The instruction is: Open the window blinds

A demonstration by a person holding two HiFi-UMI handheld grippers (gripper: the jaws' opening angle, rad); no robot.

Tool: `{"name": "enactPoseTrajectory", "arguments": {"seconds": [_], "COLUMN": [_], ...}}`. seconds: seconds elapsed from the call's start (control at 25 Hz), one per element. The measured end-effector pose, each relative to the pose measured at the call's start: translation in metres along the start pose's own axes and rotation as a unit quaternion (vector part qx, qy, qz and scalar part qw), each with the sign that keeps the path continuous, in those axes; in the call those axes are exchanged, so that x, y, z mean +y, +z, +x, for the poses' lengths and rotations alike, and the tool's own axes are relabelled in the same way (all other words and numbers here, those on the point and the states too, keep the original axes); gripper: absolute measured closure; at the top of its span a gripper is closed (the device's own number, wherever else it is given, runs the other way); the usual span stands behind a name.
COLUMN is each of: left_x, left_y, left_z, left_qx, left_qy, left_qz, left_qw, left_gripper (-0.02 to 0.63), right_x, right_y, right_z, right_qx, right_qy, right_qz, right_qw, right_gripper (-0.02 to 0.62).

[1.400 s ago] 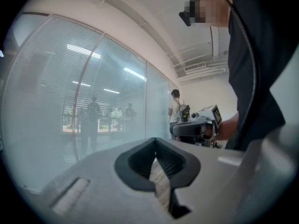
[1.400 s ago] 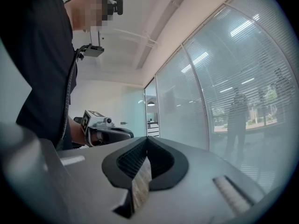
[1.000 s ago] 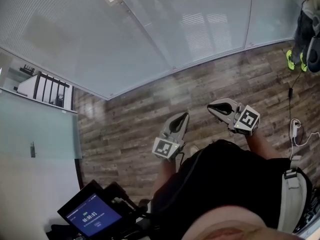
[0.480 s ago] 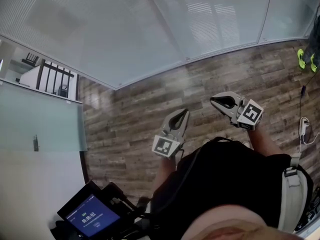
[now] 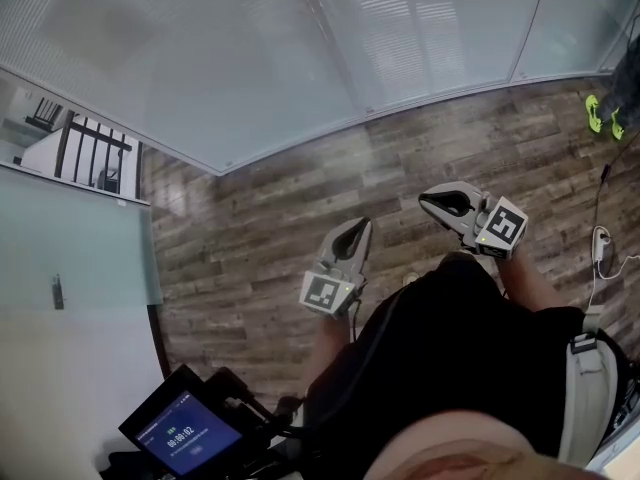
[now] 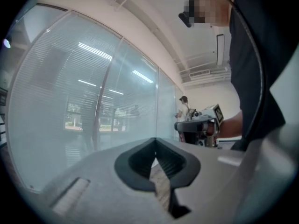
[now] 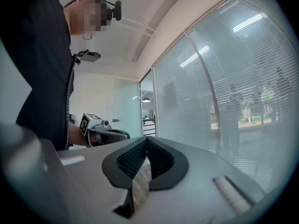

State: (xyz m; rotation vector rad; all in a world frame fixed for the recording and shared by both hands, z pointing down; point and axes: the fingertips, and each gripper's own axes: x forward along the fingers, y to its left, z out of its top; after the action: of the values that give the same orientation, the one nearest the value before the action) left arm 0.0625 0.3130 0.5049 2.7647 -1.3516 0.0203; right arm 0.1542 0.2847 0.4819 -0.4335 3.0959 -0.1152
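The window blinds (image 5: 200, 58) hang shut behind a long glass wall, seen at the top of the head view, at left in the left gripper view (image 6: 79, 101) and at right in the right gripper view (image 7: 233, 78). My left gripper (image 5: 362, 224) is held level over the wooden floor, short of the glass, with its jaws shut and nothing between them (image 6: 155, 139). My right gripper (image 5: 424, 200) floats beside it, also shut and empty (image 7: 147, 138). Each gripper shows in the other's view: the right gripper (image 6: 198, 124) and the left gripper (image 7: 100, 133).
A wooden plank floor (image 5: 260, 238) runs to the glass wall's base. A frosted glass door (image 5: 70, 258) stands at left, with a stair railing (image 5: 85, 148) behind it. A screen (image 5: 182, 434) sits at the lower left. Another person's green shoes (image 5: 602, 114) and a white cable (image 5: 598, 243) are at right.
The person carrying the grippers has moved along the floor by the glass wall; both grippers travelled with them, still shut and level. The green shoes shifted in the picture.
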Motion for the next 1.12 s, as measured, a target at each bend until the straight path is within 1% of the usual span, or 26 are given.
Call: {"name": "enactPoseTrajectory", "arguments": {"seconds": [0.08, 0.24, 0.4, 0.6, 0.72, 0.84, 0.92, 1.12], "left_x": [0.002, 0.006, 0.013, 0.040, 0.057, 0.075, 0.079, 0.086], "left_y": [-0.002, 0.003, -0.003, -0.009, -0.006, 0.000, 0.004, 0.011], "left_z": [0.001, 0.004, 0.006, 0.031, 0.053, 0.081, 0.090, 0.100], "left_qx": [-0.001, -0.004, 0.005, 0.024, 0.030, 0.032, 0.032, 0.024], "left_qy": [-0.001, 0.000, 0.009, 0.022, 0.026, 0.028, 0.028, 0.036], "left_qz": [-0.006, -0.002, -0.003, -0.013, -0.014, -0.013, -0.010, -0.006], "left_qw": [1.0000, 1.0000, 0.9999, 0.9994, 0.9991, 0.9990, 0.9990, 0.9990], "left_gripper": [0.603, 0.603, 0.603, 0.603, 0.603, 0.603, 0.603, 0.603], "right_x": [0.002, -0.003, -0.017, -0.053, -0.080, -0.114, -0.123, -0.131], "right_y": [-0.004, 0.001, 0.004, 0.004, 0.006, 0.011, 0.016, 0.024], "right_z": [0.000, 0.006, 0.018, 0.042, 0.055, 0.066, 0.069, 0.074], "right_qx": [0.010, 0.004, -0.003, 0.003, 0.002, -0.002, -0.007, -0.011], "right_qy": [0.003, 0.003, -0.004, 0.017, 0.021, 0.024, 0.028, 0.048], "right_qz": [-0.004, -0.003, -0.002, 0.002, 0.016, 0.019, 0.017, 0.007], "right_qw": [1.000, 1.000, 1.000, 1.000, 1.000, 1.000, 0.999, 0.999], "right_gripper": [0.590, 0.589, 0.590, 0.590, 0.590, 0.591, 0.591, 0.590]}}
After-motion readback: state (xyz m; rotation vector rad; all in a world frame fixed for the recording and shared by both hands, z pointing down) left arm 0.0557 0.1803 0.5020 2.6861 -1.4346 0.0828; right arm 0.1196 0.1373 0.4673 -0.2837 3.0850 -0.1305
